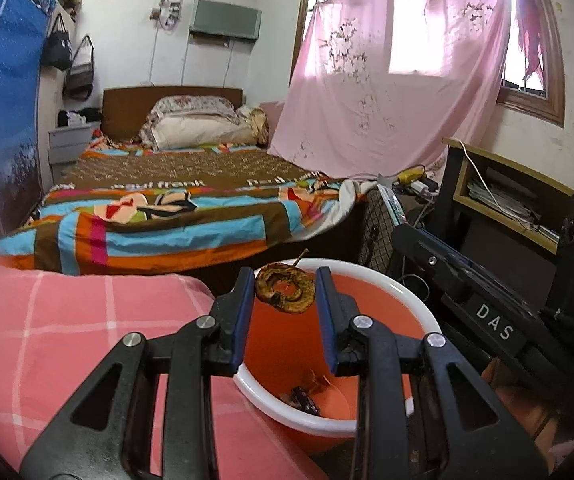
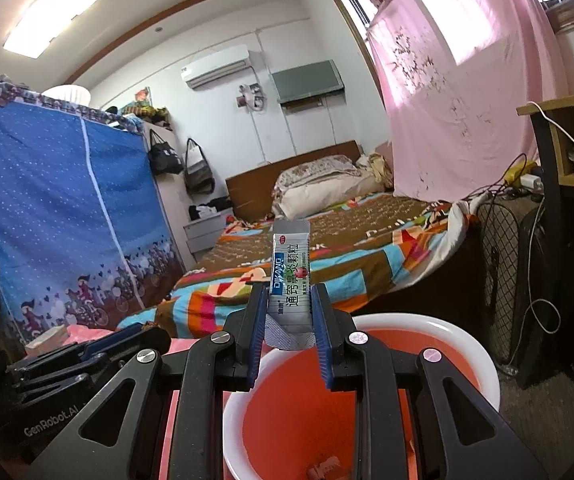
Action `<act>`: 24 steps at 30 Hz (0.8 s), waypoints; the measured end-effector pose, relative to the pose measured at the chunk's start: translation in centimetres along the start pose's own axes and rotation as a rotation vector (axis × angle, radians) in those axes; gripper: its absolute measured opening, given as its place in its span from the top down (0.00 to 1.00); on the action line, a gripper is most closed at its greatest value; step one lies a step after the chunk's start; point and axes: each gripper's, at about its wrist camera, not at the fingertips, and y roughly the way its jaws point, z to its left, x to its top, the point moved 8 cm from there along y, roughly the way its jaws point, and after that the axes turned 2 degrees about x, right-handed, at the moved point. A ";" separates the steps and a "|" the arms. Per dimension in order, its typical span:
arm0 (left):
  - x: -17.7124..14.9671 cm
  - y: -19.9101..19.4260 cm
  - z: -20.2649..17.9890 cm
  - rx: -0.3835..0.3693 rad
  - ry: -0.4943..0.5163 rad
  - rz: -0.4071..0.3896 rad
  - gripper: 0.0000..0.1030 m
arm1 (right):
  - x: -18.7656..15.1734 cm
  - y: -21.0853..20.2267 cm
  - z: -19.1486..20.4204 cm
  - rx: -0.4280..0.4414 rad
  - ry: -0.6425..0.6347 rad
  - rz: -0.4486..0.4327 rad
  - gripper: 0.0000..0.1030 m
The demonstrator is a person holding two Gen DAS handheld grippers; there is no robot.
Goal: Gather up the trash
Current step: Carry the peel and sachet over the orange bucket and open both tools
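My left gripper (image 1: 285,286) is shut on a brown dried peel ring (image 1: 285,289), held over the orange bin (image 1: 407,300) with its white rim. A few dark scraps (image 1: 303,398) lie at the bin's bottom. My right gripper (image 2: 289,306) is shut on a silver medicine sachet (image 2: 290,276) that stands upright between the blue pads, above the near side of the same bin (image 2: 483,364). The other gripper's black body (image 2: 87,356) shows at the lower left of the right wrist view, and the right one's black body (image 1: 491,320) crosses the left wrist view.
A pink checked cloth (image 1: 67,340) lies left of the bin. Behind it is a bed with a colourful quilt (image 1: 167,220). A black mesh fan (image 2: 503,260), cables and a wooden desk (image 2: 567,140) stand to the right. A blue fabric wardrobe (image 2: 67,208) stands at left.
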 end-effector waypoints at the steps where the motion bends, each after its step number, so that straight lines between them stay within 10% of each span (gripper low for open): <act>1: -0.1 0.2 -0.1 -0.003 -0.003 0.007 0.67 | -0.1 0.1 -0.1 -0.003 0.002 0.007 0.79; 24: -1.0 1.8 0.2 -0.006 -0.101 0.077 0.56 | -1.1 0.8 -1.9 -0.056 0.054 0.080 0.71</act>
